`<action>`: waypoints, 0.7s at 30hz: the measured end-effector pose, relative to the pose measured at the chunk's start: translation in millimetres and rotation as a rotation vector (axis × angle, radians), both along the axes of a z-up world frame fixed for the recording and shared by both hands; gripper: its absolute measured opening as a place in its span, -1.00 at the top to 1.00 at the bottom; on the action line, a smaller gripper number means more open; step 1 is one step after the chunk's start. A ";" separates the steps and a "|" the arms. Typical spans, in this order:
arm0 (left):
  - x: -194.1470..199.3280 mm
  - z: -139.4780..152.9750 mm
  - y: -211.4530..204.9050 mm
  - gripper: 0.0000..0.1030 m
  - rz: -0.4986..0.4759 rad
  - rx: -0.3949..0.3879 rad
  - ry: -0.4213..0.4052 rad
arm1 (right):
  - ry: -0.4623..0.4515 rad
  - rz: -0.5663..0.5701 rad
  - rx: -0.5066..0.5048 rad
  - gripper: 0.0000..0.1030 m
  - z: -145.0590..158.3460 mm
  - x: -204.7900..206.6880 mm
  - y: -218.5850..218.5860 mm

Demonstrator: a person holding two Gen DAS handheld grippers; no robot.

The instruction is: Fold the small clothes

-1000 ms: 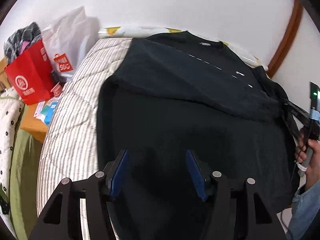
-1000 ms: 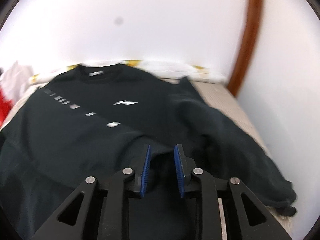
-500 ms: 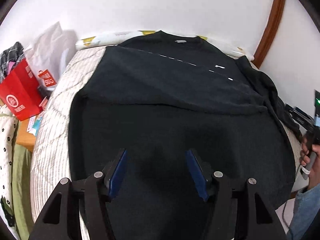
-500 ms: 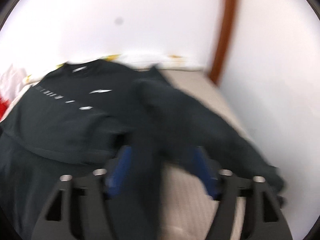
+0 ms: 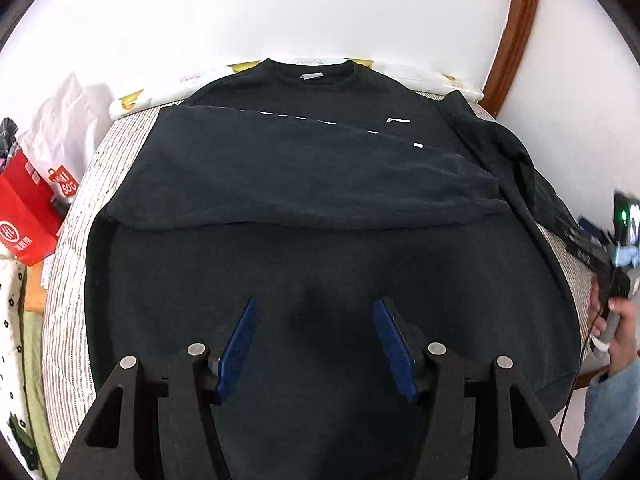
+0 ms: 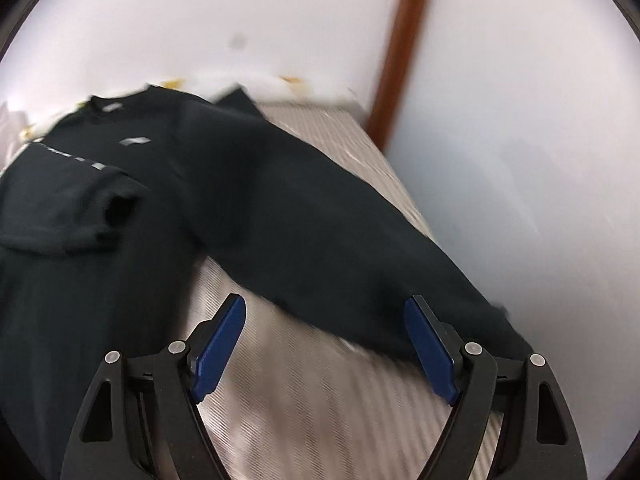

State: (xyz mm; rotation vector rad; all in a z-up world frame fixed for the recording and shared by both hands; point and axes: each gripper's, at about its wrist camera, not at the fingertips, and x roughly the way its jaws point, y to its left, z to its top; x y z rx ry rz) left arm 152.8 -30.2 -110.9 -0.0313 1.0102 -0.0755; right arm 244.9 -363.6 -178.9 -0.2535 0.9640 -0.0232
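A black sweatshirt lies spread on a striped bed, collar toward the wall. Its left sleeve is folded across the chest. Its right sleeve stretches out over the striped cover toward the bed's right edge. My left gripper hovers above the shirt's lower body, open, with nothing between its blue pads. My right gripper is open over the bed just short of the right sleeve, its jaws still opening and empty. It also shows at the right edge of the left wrist view, held by a hand.
A white wall and a brown wooden post stand behind the bed. Red and white shopping bags and other cloth crowd the left side. A patterned roll lies at the bed's head. A denim sleeve is at lower right.
My right gripper let go of the folded left sleeve, opened wide and swung right toward the other sleeve. My left gripper shifted right over the shirt, staying open.
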 end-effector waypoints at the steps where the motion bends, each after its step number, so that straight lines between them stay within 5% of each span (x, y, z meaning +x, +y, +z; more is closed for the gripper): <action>1: -0.1 0.3 -0.6 -0.13 0.001 0.003 0.000 | 0.002 0.026 0.036 -0.57 1.0 8.6 11.0; 4: 0.2 0.8 1.5 -0.13 0.007 0.010 0.004 | -0.015 0.082 0.109 -0.57 2.4 27.5 34.2; 9: -1.3 -1.5 19.6 -0.13 0.040 0.012 0.013 | -0.027 0.006 0.027 -0.49 -17.4 67.6 49.2; 11: -1.0 -4.4 26.4 -0.13 0.052 0.002 0.020 | -0.012 -0.015 0.011 -0.11 -21.9 78.1 42.6; 13: 0.1 -7.8 32.5 -0.13 0.064 -0.007 0.027 | 0.046 0.010 0.085 0.82 -31.6 93.2 39.2; 21: 5.6 -22.7 50.6 -0.13 0.086 -0.030 0.044 | -0.096 -0.163 0.077 0.84 23.2 87.3 -35.5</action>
